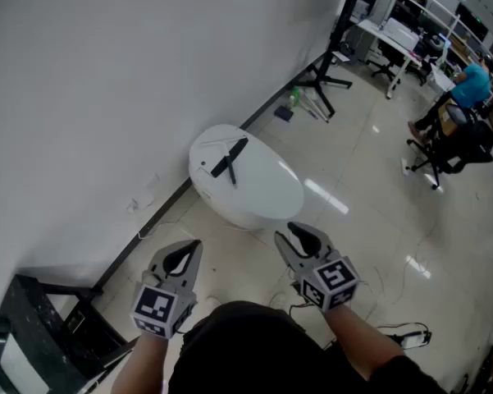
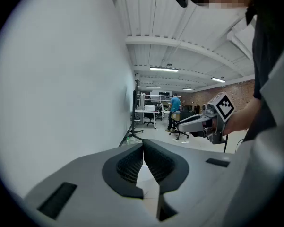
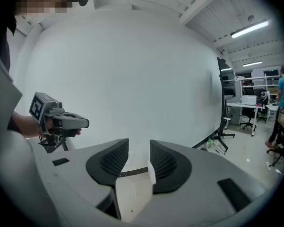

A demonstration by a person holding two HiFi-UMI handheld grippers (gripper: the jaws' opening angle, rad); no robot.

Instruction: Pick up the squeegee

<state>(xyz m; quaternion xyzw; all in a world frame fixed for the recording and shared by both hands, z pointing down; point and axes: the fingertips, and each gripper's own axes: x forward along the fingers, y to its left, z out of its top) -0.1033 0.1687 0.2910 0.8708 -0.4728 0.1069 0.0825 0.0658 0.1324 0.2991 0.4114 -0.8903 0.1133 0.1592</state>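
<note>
Both jaws of the left gripper (image 2: 142, 150) are pressed together at the tips and hold nothing. The right gripper (image 3: 138, 150) has its jaws spread, with only floor between them. Ahead of both, well apart from them, the black squeegee (image 1: 229, 159) lies on the round white table (image 1: 272, 197) beside the white wall (image 1: 107, 72).

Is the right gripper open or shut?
Open. The right gripper has its jaws standing apart in its own view, with a clear gap and nothing held between them.
</note>
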